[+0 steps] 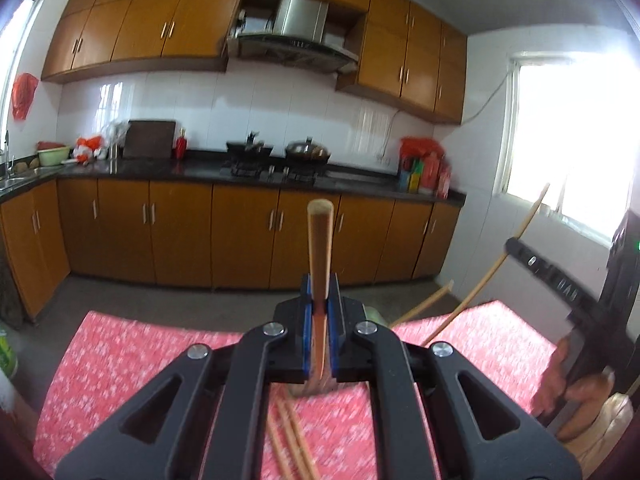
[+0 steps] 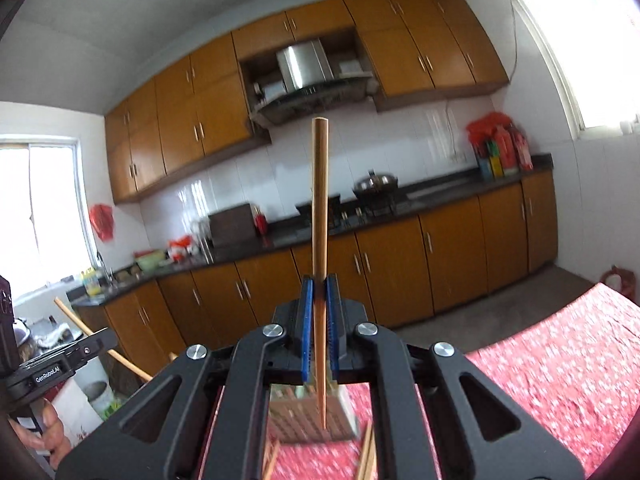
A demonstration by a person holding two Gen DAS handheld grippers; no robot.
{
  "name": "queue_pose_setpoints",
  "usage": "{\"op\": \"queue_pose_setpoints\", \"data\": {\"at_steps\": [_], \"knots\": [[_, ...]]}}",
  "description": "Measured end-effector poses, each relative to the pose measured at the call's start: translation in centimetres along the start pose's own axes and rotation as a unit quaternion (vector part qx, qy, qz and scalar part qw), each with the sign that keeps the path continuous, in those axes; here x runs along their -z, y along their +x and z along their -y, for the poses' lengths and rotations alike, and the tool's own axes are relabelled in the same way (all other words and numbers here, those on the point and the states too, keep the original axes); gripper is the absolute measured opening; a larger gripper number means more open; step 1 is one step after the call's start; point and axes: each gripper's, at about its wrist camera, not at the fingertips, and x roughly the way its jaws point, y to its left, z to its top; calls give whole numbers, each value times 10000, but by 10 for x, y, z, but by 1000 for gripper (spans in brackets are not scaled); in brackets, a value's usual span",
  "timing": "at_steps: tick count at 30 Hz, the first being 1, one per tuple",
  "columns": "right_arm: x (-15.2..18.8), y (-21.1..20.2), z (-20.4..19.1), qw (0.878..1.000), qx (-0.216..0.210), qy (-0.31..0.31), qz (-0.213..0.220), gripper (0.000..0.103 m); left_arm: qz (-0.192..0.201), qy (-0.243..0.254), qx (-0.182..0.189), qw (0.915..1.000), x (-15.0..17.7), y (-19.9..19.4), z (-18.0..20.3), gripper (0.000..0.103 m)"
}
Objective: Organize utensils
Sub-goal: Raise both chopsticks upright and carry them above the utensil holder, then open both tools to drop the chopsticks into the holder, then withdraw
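Note:
My left gripper (image 1: 320,294) is shut on a wooden chopstick (image 1: 320,236), which sticks up and forward out of the blue pads. My right gripper (image 2: 319,292) is shut on another chopstick (image 2: 319,200) that stands almost upright. Both grippers are raised above the table. Below the right gripper's jaws sits a brown slatted utensil holder (image 2: 296,420), blurred. Loose chopsticks (image 1: 292,440) lie on the red cloth under the left gripper, and more chopsticks (image 2: 366,458) lie beside the holder. In the left wrist view the right gripper (image 1: 514,248) shows at the right edge with its chopstick (image 1: 486,278).
A red flowered tablecloth (image 1: 120,360) covers the table below. Beyond the table are a grey floor, orange cabinets (image 1: 180,232) and a dark counter with a stove and pans (image 1: 280,152). A person's hand (image 1: 576,396) grips the right tool. Bright windows are on both sides.

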Motion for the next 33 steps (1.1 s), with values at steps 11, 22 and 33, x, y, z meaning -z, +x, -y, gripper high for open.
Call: {"op": "queue_pose_setpoints", "data": {"at_steps": [11,22,33], "knots": [[11,56,-9,9996,199,41,189,7,303,-122,-260,9991,-19,59,13,8],[52,83,-18,9984,213,-118,-502,8,-78,-135,-278,9995,19,106,1,8],[39,61,-10,9987,320,-61,-399,35,-14,-223,-403,9989,19,85,-8,15]]}}
